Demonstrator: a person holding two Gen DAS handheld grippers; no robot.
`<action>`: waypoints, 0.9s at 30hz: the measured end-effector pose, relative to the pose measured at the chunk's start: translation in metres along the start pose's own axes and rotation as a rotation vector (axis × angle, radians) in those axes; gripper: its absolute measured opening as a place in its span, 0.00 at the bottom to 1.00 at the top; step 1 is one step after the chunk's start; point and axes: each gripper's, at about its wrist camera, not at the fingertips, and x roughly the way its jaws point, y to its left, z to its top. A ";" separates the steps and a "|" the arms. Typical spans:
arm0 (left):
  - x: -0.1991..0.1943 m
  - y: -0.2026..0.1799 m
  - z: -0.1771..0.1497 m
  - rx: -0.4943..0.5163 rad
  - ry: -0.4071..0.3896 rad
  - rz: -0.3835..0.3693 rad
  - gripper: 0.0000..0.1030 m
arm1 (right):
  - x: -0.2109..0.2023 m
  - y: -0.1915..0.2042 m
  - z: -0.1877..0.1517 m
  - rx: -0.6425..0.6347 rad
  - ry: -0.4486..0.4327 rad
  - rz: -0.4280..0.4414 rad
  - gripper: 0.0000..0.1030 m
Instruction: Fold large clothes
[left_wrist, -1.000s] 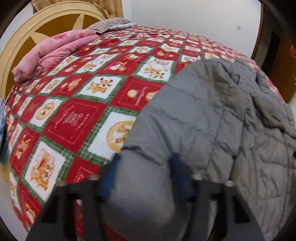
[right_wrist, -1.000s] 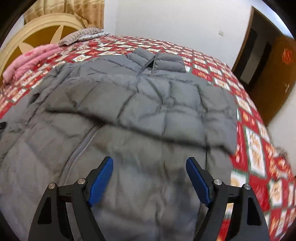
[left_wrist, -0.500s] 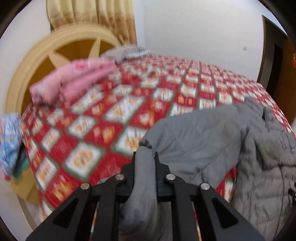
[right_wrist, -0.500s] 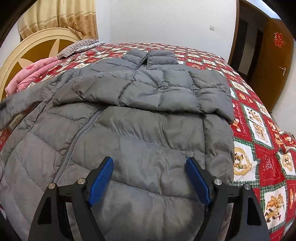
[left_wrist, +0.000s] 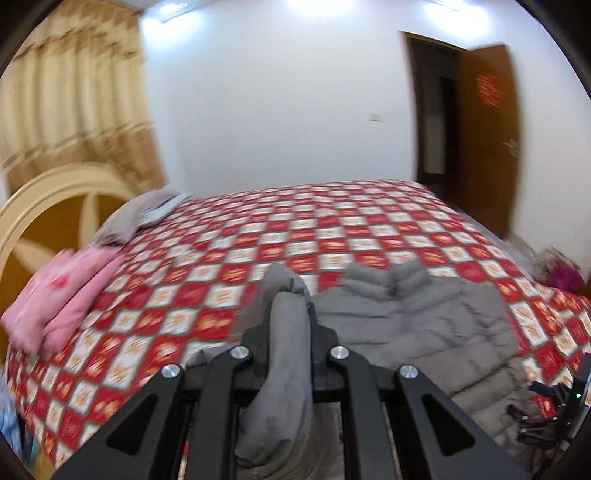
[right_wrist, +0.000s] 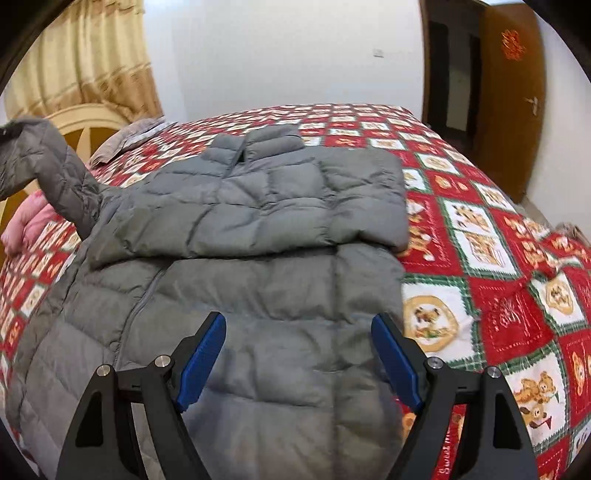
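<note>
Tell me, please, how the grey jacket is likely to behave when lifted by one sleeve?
Probably floppy: the sleeve droops from the left gripper. Likely light for its bulk, given the puffy quilting on the jacket. The body may drag along the bedspread.

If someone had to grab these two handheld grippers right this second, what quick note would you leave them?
Left gripper: shut on the jacket's left sleeve, held up off the bed.
Right gripper: open, empty, over the jacket's lower front.
Grey puffer jacket: front up on the checked bedspread.
Done: the other sleeve lies folded across the chest.
Left: probably lay the lifted sleeve across too, then fold the body.
</note>
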 end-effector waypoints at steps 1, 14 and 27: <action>0.008 -0.025 0.000 0.034 0.000 -0.023 0.12 | 0.000 -0.003 -0.001 0.013 0.001 -0.002 0.79; 0.029 -0.168 -0.024 0.210 -0.023 -0.156 0.81 | 0.021 -0.031 -0.020 0.110 0.044 0.039 0.79; 0.068 -0.083 -0.045 0.166 0.005 0.033 0.97 | 0.006 -0.034 -0.004 0.135 0.002 0.068 0.81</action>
